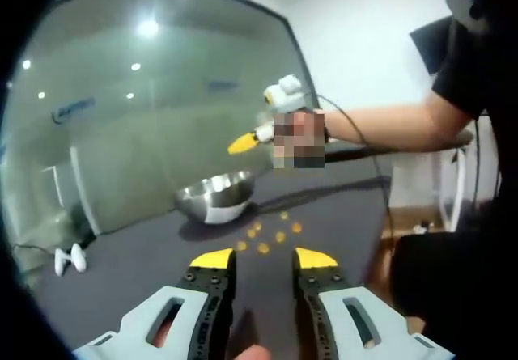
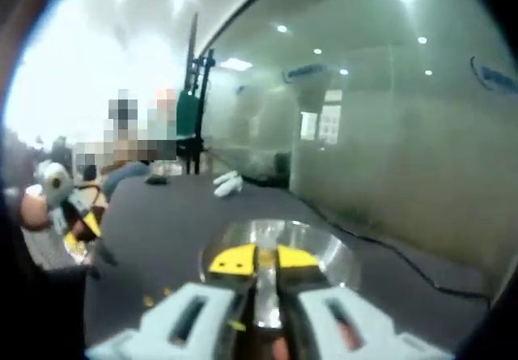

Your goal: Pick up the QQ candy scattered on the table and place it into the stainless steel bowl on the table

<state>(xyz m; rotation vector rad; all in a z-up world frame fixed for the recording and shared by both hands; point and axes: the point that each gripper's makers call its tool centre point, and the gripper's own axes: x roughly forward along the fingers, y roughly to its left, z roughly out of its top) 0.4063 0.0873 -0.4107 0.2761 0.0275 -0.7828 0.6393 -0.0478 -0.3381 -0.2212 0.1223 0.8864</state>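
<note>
Several orange QQ candies (image 1: 271, 235) lie scattered on the dark table (image 1: 121, 263), just beyond my left gripper (image 1: 264, 259). Its yellow-tipped jaws stand open with nothing between them. The stainless steel bowl (image 1: 214, 198) sits further back to the left. A person's hand holds my right gripper (image 1: 243, 143) in the air above and to the right of the bowl. In the right gripper view, my right gripper (image 2: 267, 260) hangs over the bowl (image 2: 328, 251), its jaws almost together with no candy visible between them. A candy (image 2: 148, 301) shows at lower left, and the left gripper (image 2: 81, 214) is at the left edge.
A small white object (image 1: 69, 259) lies near the table's far left corner, also visible as the white object (image 2: 228, 184) beyond the bowl. A glass wall (image 1: 162, 93) runs behind the table. A black cable (image 2: 405, 255) trails over the table past the bowl. The person stands at the right (image 1: 453, 255).
</note>
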